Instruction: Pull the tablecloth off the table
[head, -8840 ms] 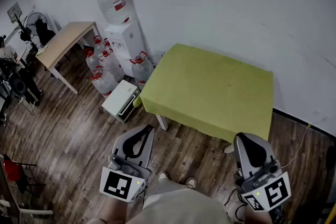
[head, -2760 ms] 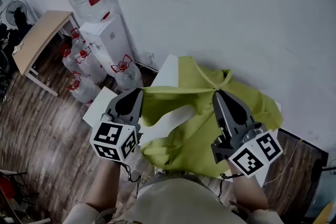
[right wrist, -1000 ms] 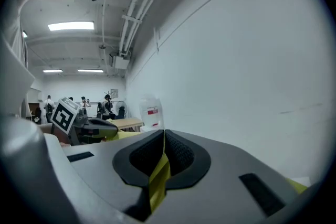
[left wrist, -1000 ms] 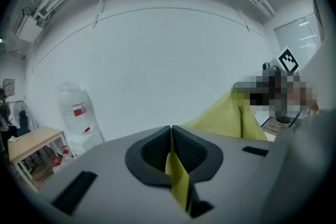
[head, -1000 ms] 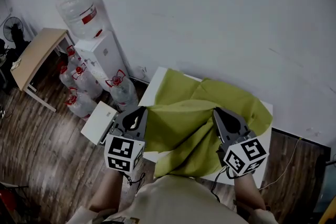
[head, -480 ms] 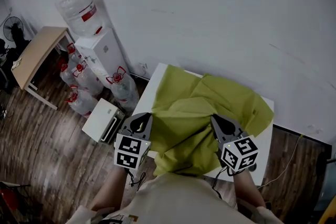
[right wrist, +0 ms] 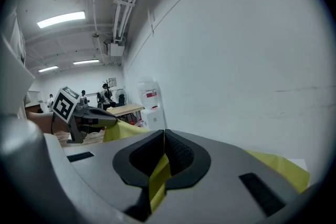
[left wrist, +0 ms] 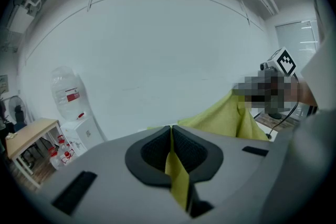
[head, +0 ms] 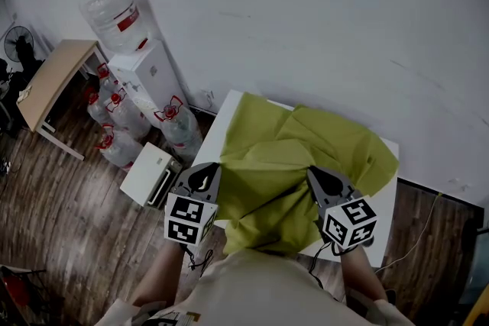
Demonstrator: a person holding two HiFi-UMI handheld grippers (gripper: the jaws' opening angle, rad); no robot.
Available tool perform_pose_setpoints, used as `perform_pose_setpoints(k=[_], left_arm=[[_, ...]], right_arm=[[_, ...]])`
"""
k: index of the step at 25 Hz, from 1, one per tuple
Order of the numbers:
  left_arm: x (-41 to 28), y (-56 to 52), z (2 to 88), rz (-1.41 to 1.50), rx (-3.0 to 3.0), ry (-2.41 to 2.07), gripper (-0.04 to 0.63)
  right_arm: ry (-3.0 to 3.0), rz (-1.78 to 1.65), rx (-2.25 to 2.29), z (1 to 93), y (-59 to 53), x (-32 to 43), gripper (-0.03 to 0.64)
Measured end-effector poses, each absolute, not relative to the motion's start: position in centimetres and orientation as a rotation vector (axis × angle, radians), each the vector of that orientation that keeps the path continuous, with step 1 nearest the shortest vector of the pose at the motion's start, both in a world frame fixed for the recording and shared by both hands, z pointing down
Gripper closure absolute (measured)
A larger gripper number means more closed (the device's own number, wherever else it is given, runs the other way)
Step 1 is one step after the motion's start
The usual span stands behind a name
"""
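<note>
A yellow-green tablecloth (head: 290, 164) lies bunched and folded over on a white table (head: 223, 124) against the wall. Its near part is lifted off the top and hangs between the two grippers toward the person. My left gripper (head: 205, 173) is shut on the cloth's left edge; a strip of cloth (left wrist: 176, 176) shows pinched between its pads. My right gripper (head: 315, 175) is shut on the right edge, with cloth (right wrist: 157, 173) clamped between its pads. The table's left strip and front right corner (head: 386, 210) are bare.
A water dispenser (head: 145, 65) with a bottle on top stands left of the table, with several spare bottles (head: 114, 126) and a white box (head: 147, 173) on the wood floor. A wooden desk (head: 50, 80) is further left. A cable (head: 416, 237) runs at the right.
Over the last second both grippers drew slightly closer to the person with the cloth, and the cloth settled lower on the table. Much earlier the cloth lay flat over the whole table.
</note>
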State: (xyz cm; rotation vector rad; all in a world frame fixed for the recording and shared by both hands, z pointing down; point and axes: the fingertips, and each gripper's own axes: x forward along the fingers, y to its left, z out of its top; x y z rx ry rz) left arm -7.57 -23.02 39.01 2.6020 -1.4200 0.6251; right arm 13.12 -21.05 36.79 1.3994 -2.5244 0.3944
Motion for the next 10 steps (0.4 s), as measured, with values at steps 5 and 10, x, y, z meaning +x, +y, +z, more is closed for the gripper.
perform_pose_setpoints(k=[5, 10], left_arm=[[-7.24, -22.97, 39.21, 0.631, 2.608, -1.418, 0.569], [-7.15, -23.02, 39.14, 0.637, 2.606, -1.42, 0.569]], right_arm=[[-2.527, 0.398, 1.403, 37.0, -20.85, 13.43, 0.586], [-2.53, 0.403, 1.4, 36.97, -20.85, 13.6, 0.586]])
